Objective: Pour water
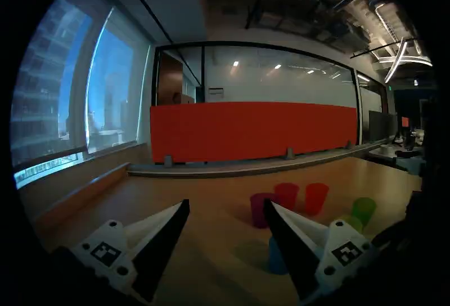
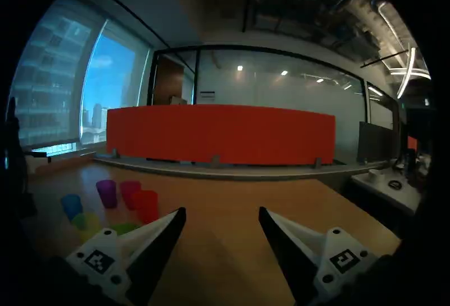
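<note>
Wooden table (image 1: 216, 224), blue cup (image 1: 274, 259) (right side hidden)

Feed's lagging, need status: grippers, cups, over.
Left gripper open, empty. Right gripper open, empty. Coloured cups clustered upright on table, untouched. Nothing blocking them.

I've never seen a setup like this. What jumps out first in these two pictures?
A long bright red partition runs beyond the far edge of the wooden table, with a tall window onto city towers to its left. A huddle of coloured cups stands on the table, and the left hand-held gripper and right hand-held gripper point forward, both open and empty.
</note>
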Demonstrator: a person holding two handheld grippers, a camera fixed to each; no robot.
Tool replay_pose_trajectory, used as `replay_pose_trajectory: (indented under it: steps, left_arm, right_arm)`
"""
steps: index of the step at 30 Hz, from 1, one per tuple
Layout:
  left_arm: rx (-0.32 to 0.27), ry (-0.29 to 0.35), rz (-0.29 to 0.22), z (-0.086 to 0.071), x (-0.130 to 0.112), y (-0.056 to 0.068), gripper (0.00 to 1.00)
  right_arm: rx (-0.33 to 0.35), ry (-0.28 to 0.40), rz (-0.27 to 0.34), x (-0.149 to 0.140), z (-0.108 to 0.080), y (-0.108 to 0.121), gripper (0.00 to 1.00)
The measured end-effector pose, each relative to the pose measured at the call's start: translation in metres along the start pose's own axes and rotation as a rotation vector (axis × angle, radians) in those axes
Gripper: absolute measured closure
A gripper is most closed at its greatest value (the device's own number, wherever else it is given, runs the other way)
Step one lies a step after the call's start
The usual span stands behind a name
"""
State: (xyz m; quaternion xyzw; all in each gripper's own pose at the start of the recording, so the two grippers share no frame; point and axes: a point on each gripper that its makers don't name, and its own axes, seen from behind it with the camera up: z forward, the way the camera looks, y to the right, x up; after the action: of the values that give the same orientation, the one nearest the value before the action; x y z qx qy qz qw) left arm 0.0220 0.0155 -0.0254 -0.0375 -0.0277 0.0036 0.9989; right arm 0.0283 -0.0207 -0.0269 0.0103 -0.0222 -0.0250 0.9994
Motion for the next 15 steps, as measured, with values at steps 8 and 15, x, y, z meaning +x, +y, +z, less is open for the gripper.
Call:
replay_pose_trajectory:
  steps: [8, 15]
  left_arm:
    - [0.006, 0.018, 0.011, 0.003, 0.005, 0.004, 0.03]
    - [0.001, 0.022, -0.002, 0.005, 0.005, 0.008, 0.03]
  right_arm:
    - [-0.031, 0.002, 0.004, -0.001, 0.001, 0.009, 0.0]
    - [-0.039, 0.002, 0.017, -0.002, 0.001, 0.014, 0.0]
